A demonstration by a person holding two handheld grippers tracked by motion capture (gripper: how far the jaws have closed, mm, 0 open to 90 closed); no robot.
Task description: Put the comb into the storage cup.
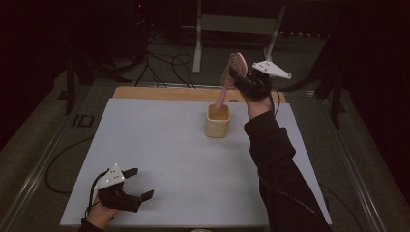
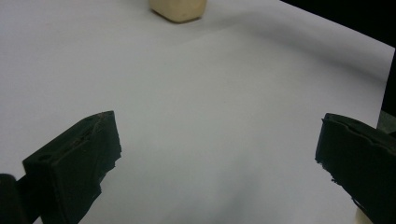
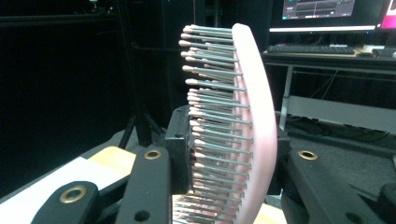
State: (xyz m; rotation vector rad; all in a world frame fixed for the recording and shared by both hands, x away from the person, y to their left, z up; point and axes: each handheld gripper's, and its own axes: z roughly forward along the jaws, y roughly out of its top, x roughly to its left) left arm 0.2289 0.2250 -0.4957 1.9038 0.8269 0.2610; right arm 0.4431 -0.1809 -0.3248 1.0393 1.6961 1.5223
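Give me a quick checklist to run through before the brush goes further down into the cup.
1. Grip on the brush: ok. The right gripper is shut on the brush head, one jaw on the bristles, the other on its pink back.
2. Handle in the cup: ok. Its lower end is inside the rim.
3. Handle straight: not ok. The brush leans in the high view.
4. Cup upright: ok. It stands on the white sheet.
5. Handle at the cup's bottom: cannot tell, the wall hides it.
6. Left gripper out of the way: ok. It is open near the sheet's near edge, far from the cup.
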